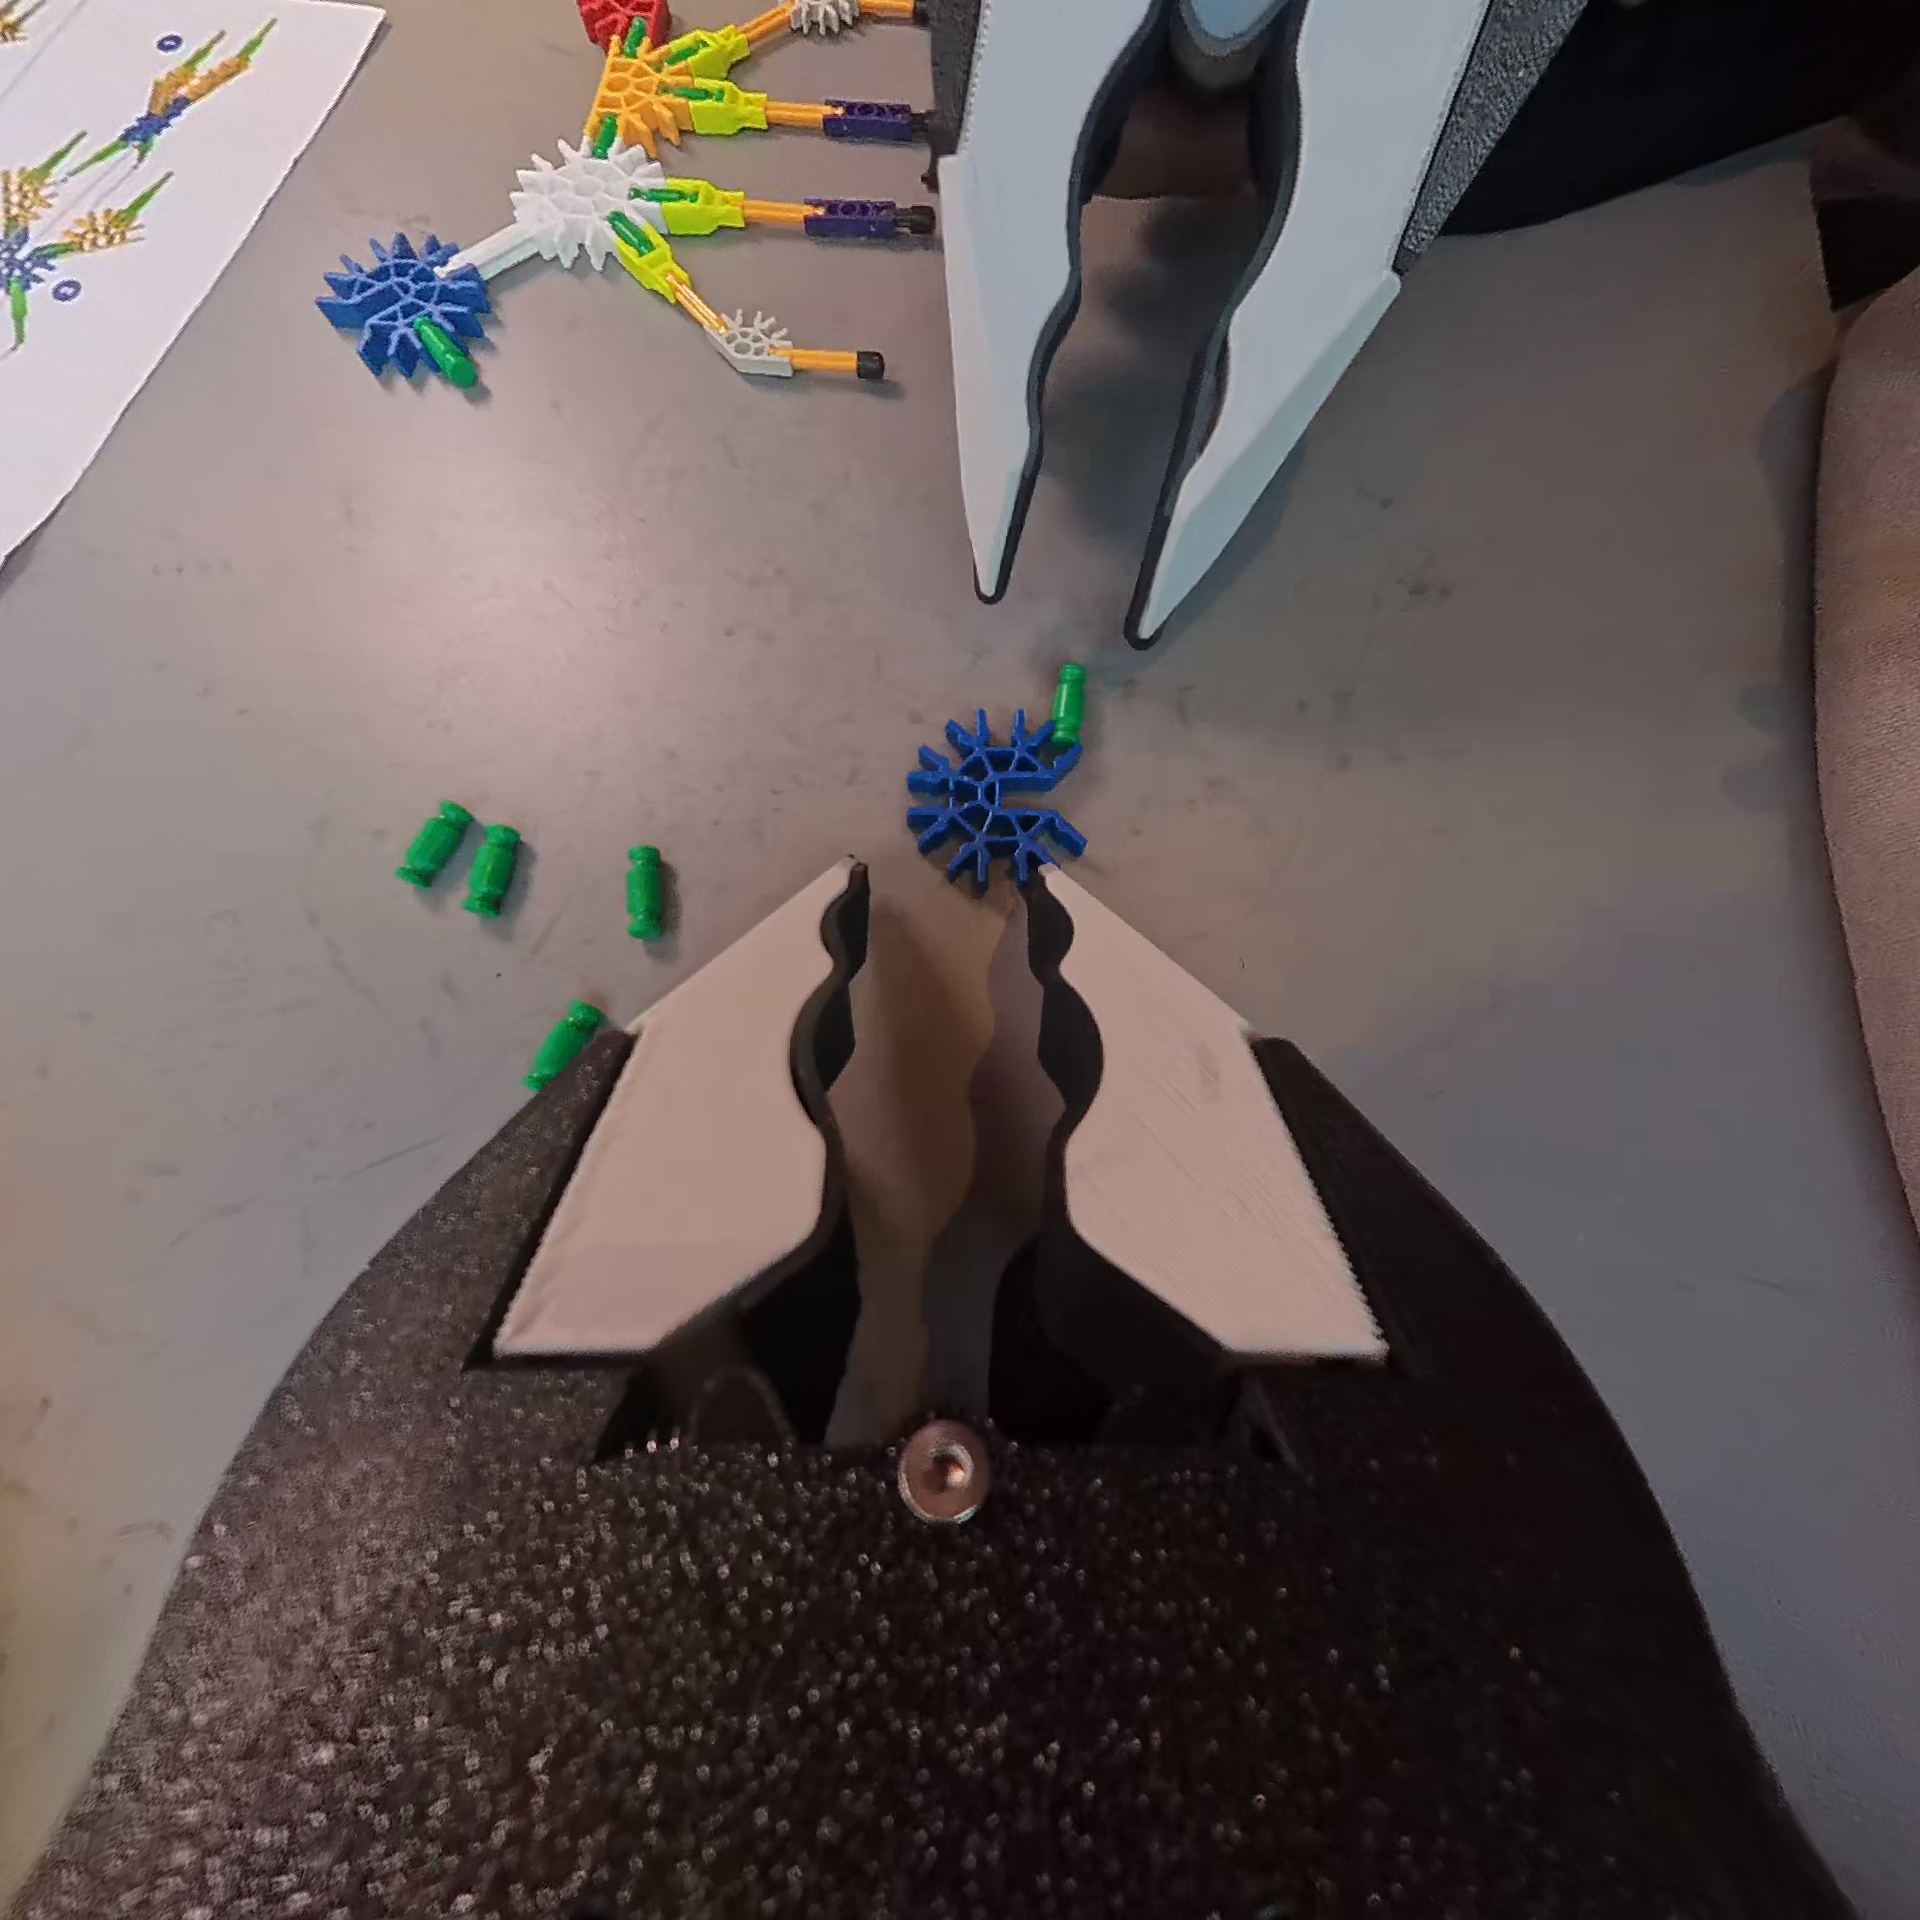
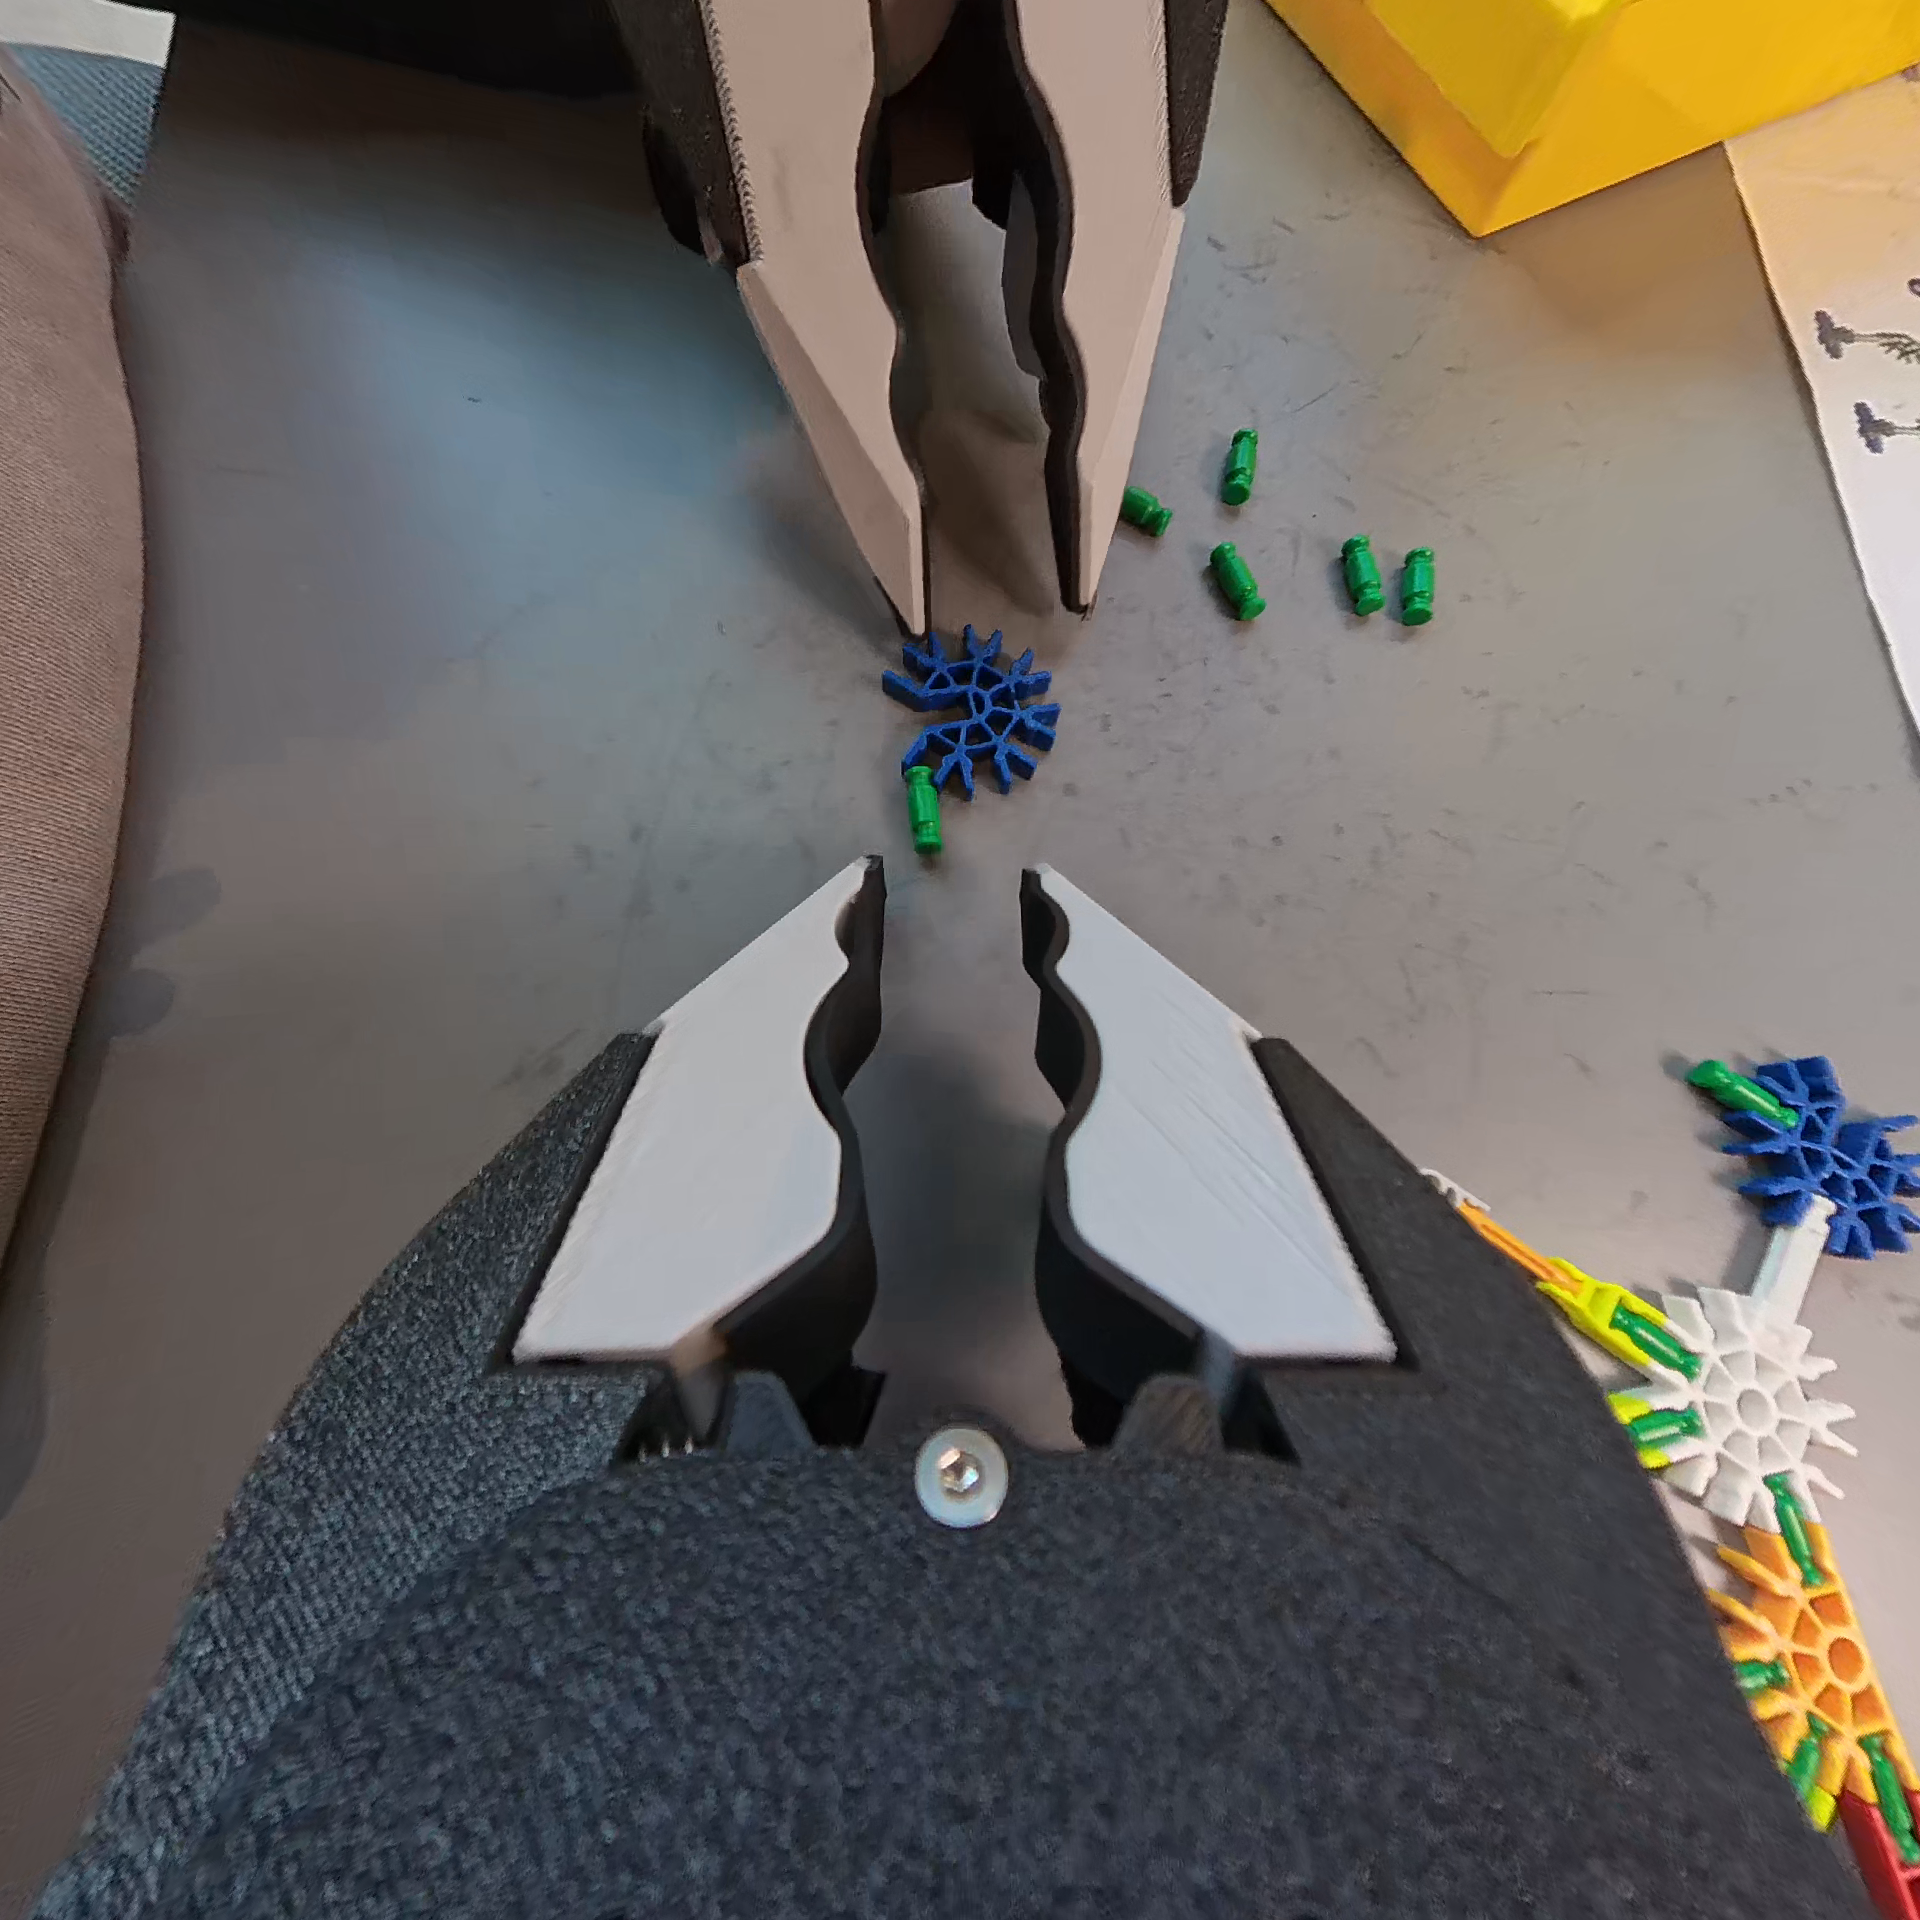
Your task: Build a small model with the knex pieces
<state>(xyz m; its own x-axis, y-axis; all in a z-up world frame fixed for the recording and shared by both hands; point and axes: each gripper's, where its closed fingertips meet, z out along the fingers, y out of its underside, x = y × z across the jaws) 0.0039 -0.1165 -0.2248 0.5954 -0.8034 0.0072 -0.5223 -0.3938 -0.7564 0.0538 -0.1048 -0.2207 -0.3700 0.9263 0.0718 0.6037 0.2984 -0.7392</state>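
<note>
The left hand-held gripper point(image 1: 945, 883) is hovering with jaws apart, its right fingertip touching a blue snowflake connector point(image 1: 994, 802) lying on the grey bench point(image 1: 1455, 831). A short green rod point(image 1: 1067, 707) is sticking out of that connector. The right hand-held gripper point(image 1: 1062, 615) is pointing down just beyond it, fingers parted.

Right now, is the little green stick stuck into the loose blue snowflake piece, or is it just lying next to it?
Stuck in. One end of the short green plastic rod sits inside a rim slot of the flat blue snowflake-shaped connector.

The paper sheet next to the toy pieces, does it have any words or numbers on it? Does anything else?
Paper sheet: only coloured drawings and small blue round marks, too small to read.
Purple pieces: faint raised marks, too blurred to read.
Yellow box: no writing shows.
So nothing can be read here.
</note>
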